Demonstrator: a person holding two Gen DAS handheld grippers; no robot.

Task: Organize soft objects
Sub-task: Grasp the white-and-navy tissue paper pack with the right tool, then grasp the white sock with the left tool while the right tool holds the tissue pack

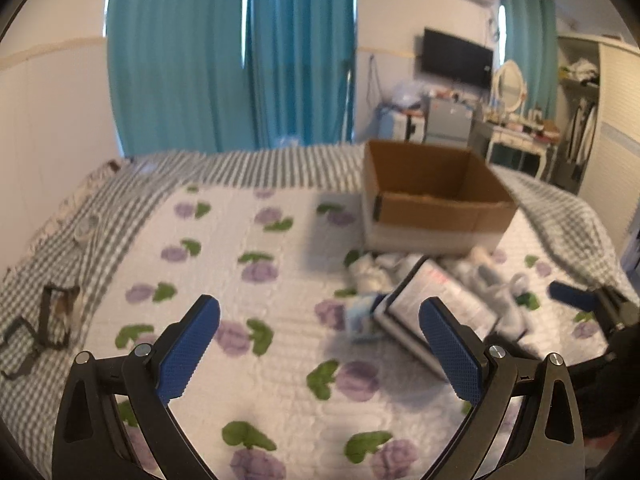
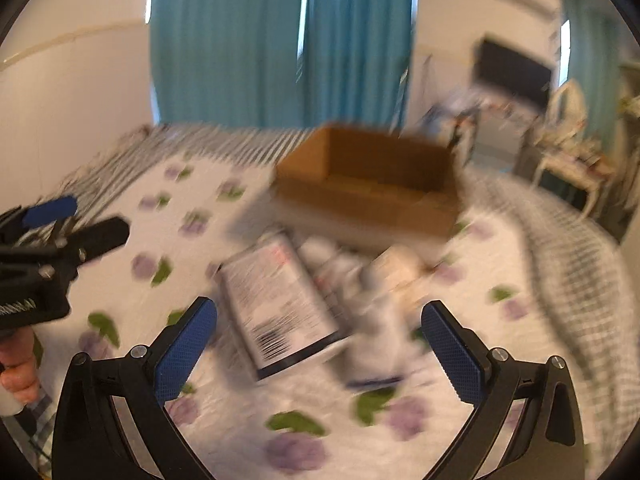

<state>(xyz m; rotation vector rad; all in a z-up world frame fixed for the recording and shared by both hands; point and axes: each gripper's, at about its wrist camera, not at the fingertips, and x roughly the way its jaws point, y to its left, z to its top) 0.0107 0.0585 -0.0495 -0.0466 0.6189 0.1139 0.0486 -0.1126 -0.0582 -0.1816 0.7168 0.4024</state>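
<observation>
Right wrist view is motion-blurred, so the soft pile [image 2: 380, 280] reads there only as pale lumps; item count and type can't be told. Left wrist view is sharper: white soft items [image 1: 372, 272] plus a pale plush-looking thing [image 1: 500, 292], details still fuzzy. A small light-blue item [image 1: 360, 316] sits at the left corner of the flat printed package [image 1: 440, 304]; can't tell what it is.

Left gripper [image 1: 320, 344]: jaws spread wide, nothing between them, hanging above the floral quilt [image 1: 240, 240]. The pile lies ahead and to its right, just in front of the cardboard box [image 1: 432, 204], touching or nearly touching the box's near wall.

Right gripper [image 2: 320, 348]: jaws also wide apart, empty. The package [image 2: 276, 304] lies between and just beyond its fingertips, the soft pile beside it to the right, the box [image 2: 368, 184] further back.

Box interior is mostly hidden by the near wall. A hand [image 2: 18, 364] is cut off at the right view's left edge.
</observation>
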